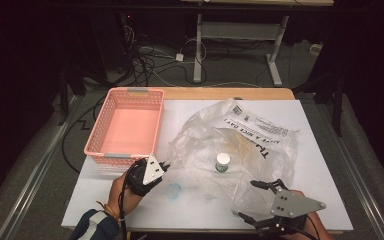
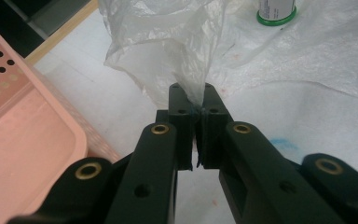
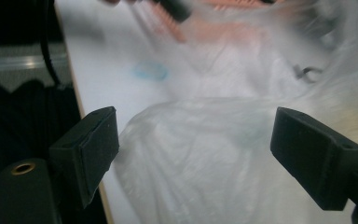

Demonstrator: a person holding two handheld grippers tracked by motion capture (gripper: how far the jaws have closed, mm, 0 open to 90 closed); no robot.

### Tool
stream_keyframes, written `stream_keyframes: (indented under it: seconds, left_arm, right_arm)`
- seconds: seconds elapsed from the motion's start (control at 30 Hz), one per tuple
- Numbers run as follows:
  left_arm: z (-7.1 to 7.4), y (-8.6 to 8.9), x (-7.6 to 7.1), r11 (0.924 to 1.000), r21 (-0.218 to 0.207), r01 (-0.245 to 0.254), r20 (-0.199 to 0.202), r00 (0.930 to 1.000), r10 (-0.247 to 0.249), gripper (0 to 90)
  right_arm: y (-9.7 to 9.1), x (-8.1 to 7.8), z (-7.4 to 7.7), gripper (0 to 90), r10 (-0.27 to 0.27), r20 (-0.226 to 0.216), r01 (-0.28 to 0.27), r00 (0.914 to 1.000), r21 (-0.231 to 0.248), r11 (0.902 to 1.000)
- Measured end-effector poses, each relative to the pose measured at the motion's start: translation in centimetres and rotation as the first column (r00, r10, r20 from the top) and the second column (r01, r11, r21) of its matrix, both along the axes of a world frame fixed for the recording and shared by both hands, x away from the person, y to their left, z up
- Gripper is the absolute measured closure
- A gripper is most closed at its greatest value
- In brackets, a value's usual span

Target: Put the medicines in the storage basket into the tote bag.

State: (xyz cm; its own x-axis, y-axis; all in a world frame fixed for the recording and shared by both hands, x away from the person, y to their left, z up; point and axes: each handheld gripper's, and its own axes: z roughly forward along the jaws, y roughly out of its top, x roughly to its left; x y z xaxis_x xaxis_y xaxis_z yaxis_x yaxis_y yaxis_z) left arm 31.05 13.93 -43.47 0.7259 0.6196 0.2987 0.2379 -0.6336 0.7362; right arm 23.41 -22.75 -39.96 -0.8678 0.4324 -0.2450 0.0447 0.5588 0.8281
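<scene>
Light: dim room; the white tabletop [image 1: 320, 165] is the brightest area, lit from above.
Surroundings: floor and background nearly black.
Glare: soft sheen on the plastic bag [image 1: 240, 145].
Blur: right gripper view smeared, its far end hazy.
Focus: left gripper view fairly sharp.

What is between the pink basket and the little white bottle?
In the high view, between the pink basket and the little white bottle lies white table and the edge of the clear plastic bag, pinched by the left hand-held gripper.
</scene>
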Motion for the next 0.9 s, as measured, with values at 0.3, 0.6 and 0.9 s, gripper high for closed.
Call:
stream_keyframes:
  seconds: [0.3, 0.6, 0.9]
  left_arm:
    - [0.0, 0.0, 0.0, 1.0000, -0.006, 0.006, -0.003, 1.0000, -0.006, 84.0]
    - [-0.1, -0.2, 0.0, 0.9999, 0.001, 0.017, -0.007, 0.9998, -0.017, 83.9]
    - [-0.2, -0.3, 0.1, 0.9997, 0.007, 0.022, -0.012, 0.9997, -0.022, 83.9]
  right_arm:
    - [1.1, 1.0, -3.1, 18.5, -0.010, 0.009, 0.012, 0.9999, -0.213, 0.9770]
    - [0.9, 2.4, -4.6, 48.6, -0.003, -0.050, -0.009, 0.9987, -0.236, 0.9718]
    - [0.8, 3.2, -4.6, 85.4, -0.036, -0.052, 0.022, 0.9980, -0.242, 0.9701]
